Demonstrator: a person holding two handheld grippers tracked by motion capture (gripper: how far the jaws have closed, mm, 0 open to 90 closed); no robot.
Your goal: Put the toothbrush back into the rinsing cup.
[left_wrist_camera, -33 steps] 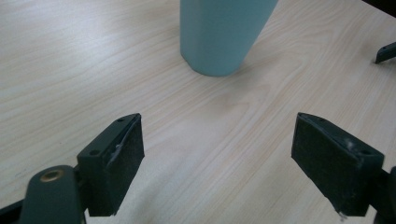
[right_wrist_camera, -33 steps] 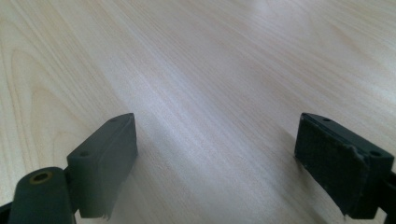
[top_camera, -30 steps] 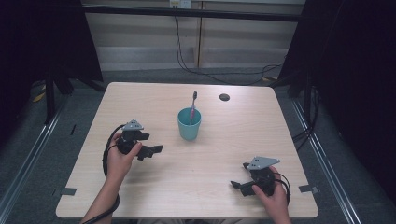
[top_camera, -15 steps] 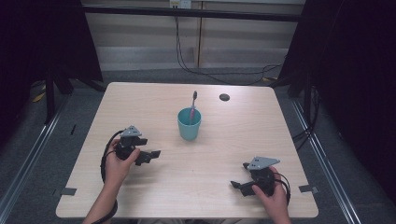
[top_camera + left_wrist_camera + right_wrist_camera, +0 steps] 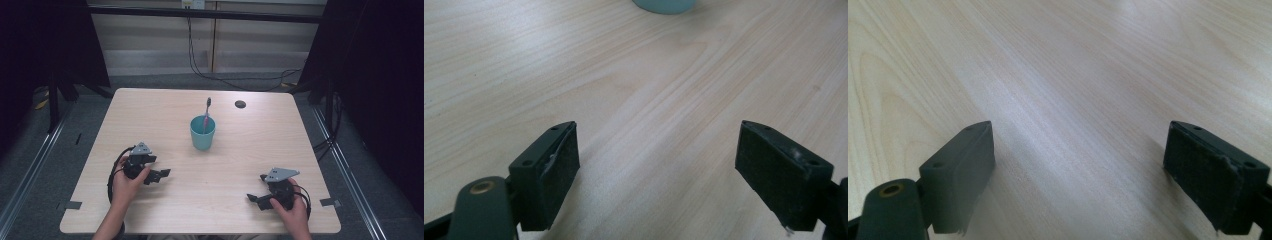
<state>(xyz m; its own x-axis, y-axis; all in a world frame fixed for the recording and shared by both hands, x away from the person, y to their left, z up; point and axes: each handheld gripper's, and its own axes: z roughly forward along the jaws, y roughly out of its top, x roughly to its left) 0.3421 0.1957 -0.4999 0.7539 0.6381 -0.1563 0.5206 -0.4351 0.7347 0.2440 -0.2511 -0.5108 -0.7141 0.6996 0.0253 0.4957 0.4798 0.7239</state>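
Observation:
A teal cup (image 5: 202,132) stands upright near the middle of the table, with a pink and grey toothbrush (image 5: 206,113) leaning inside it, head up. My left gripper (image 5: 162,174) rests low on the table at the front left, short of the cup, jaws wide apart and holding nothing. In the left gripper view the bottom of the cup (image 5: 665,5) shows at the top edge, beyond the open left gripper (image 5: 656,165). My right gripper (image 5: 256,197) lies near the front right, open and holding nothing; in its own view the right gripper (image 5: 1078,165) has bare wood between its jaws.
The pale wooden table (image 5: 150,115) has a small dark round hole cover (image 5: 240,104) at the back right. Tape marks (image 5: 72,204) sit on the front corners. Black curtains and frame posts flank the table; cables run across the floor behind it.
My left gripper has drawn back toward the front edge, away from the cup. The right gripper, cup and toothbrush have not moved.

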